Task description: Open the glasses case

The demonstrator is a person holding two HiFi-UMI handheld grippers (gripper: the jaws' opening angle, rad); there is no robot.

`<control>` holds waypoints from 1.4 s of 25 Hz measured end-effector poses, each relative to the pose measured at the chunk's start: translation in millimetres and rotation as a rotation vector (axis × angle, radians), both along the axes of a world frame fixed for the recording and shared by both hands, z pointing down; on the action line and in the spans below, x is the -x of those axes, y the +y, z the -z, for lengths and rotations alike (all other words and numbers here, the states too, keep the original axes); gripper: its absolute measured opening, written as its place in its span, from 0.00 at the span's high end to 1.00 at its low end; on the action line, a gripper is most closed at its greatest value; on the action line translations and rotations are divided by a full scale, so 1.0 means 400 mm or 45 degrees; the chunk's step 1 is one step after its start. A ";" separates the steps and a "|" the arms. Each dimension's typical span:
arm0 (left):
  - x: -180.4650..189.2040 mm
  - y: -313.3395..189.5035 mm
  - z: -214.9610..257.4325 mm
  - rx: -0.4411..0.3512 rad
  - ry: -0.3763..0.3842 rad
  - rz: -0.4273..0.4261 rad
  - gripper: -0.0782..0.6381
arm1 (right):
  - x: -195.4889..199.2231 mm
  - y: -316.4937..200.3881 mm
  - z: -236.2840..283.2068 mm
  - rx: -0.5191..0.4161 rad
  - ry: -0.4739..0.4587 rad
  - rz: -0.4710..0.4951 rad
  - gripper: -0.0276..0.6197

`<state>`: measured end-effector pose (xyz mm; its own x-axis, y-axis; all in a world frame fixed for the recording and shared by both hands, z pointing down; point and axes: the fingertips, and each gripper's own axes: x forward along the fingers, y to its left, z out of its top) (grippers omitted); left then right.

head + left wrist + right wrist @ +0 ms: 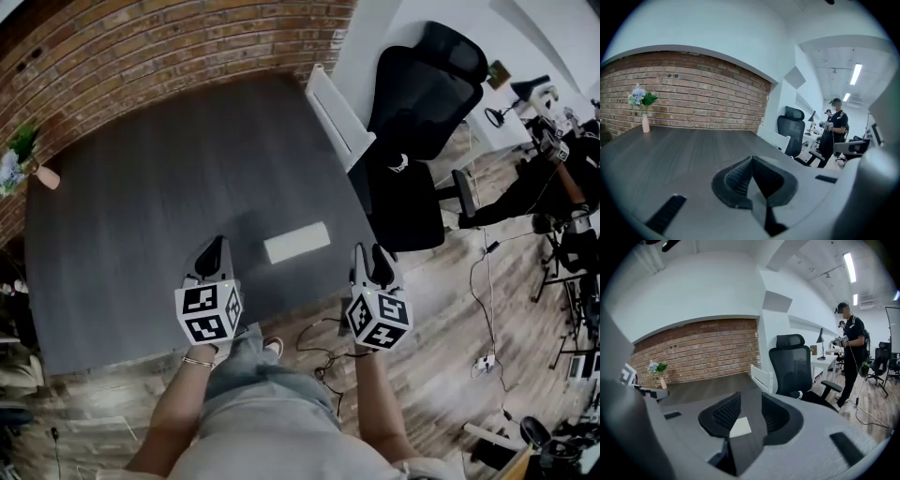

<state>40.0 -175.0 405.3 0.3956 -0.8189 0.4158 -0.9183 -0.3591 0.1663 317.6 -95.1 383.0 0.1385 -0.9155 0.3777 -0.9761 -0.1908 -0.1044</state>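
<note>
- A pink vase [47,176] of flowers stands at the far left corner of the dark counter [131,225], close to the brick wall [141,47].
- The left tongs [214,248] hang over the counter's near edge. Their pads are pressed together at the tips, with nothing between them.
- The white glasses case [296,242] lies flat on the counter near its front edge. It sits between the two tongs and a little ahead of them, and neither touches it.
- The right tongs [370,255] are at the counter's near right corner, spread apart and empty. The case shows through their gap in the right gripper view.
- A black office chair [422,103] stands beyond the counter's right side.
</note>
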 end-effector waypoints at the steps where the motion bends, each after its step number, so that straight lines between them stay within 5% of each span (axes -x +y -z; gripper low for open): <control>1: -0.007 -0.002 -0.001 0.001 -0.004 -0.008 0.88 | -0.001 -0.002 -0.006 0.005 -0.010 -0.003 0.74; 23: -0.106 0.081 -0.349 0.266 -0.069 -0.116 0.88 | 0.043 0.018 -0.351 0.272 -0.105 0.087 0.73; 35: -0.191 0.133 -0.403 0.328 -0.100 -0.222 0.88 | 0.035 -0.013 -0.388 0.293 -0.082 0.188 0.72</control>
<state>116.3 -121.9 566.4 0.4791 -0.6052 0.6358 -0.8603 -0.4675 0.2032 303.6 -100.5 538.3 -0.0208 -0.8129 0.5820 -0.9879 -0.0729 -0.1371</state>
